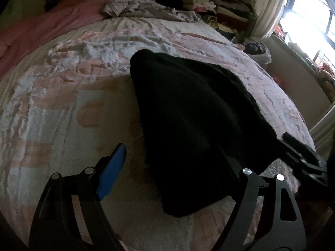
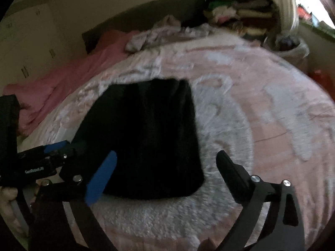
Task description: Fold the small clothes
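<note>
A black garment [image 1: 188,115] lies folded flat on the pink and white bedspread [image 1: 62,104]. My left gripper [image 1: 169,152] is open at its near left corner, with the cloth lying over the right finger and the blue left finger [image 1: 113,171] on the bare bedspread. In the right wrist view the same garment [image 2: 150,136] is a dark rectangle. My right gripper [image 2: 167,163] is open just above its near edge, holding nothing. The left gripper [image 2: 56,152] shows there at the garment's left corner.
A pink blanket [image 1: 41,27] and a crumpled light sheet [image 1: 142,8] lie at the bed's far side. Stacks of folded clothes [image 1: 219,6] stand at the far right, by a curtain [image 1: 270,4] and a bright window. A wardrobe [image 2: 25,41] stands at the left.
</note>
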Action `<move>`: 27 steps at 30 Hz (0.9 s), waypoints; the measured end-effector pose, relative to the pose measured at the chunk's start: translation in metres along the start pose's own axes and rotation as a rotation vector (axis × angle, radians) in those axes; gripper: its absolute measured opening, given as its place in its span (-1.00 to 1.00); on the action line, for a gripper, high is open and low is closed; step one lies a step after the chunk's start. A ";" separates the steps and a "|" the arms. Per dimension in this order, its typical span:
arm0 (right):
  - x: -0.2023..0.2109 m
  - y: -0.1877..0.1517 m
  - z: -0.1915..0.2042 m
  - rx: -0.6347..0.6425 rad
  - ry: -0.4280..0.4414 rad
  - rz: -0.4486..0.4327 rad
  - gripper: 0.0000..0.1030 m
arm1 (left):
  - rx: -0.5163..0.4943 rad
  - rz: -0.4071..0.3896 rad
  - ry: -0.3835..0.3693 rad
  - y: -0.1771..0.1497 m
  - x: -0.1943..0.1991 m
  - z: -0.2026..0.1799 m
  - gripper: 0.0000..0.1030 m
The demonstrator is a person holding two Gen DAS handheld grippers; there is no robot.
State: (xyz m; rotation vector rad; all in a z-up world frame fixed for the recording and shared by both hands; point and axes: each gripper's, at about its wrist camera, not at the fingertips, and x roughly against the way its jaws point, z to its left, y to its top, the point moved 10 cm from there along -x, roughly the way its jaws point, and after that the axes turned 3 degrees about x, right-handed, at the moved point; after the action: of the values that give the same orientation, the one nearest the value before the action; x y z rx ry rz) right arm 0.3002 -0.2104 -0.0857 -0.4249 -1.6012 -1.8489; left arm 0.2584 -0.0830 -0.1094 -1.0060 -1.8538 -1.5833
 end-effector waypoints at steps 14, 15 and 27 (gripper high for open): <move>0.079 0.004 0.021 0.046 -0.001 -0.171 0.91 | -0.038 -0.127 0.002 0.003 0.073 -0.008 0.81; 0.082 0.003 0.023 0.050 0.000 -0.172 0.91 | -0.040 -0.133 -0.003 0.001 0.078 -0.010 0.81; 0.117 -0.030 0.039 0.099 -0.031 -0.173 0.91 | -0.073 -0.177 0.025 -0.042 0.111 -0.001 0.81</move>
State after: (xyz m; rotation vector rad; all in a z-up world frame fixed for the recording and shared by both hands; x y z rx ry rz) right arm 0.1879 -0.2019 -0.0276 -0.2799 -1.7917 -1.8866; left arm 0.1583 -0.0622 -0.0493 -0.8676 -1.9259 -1.7688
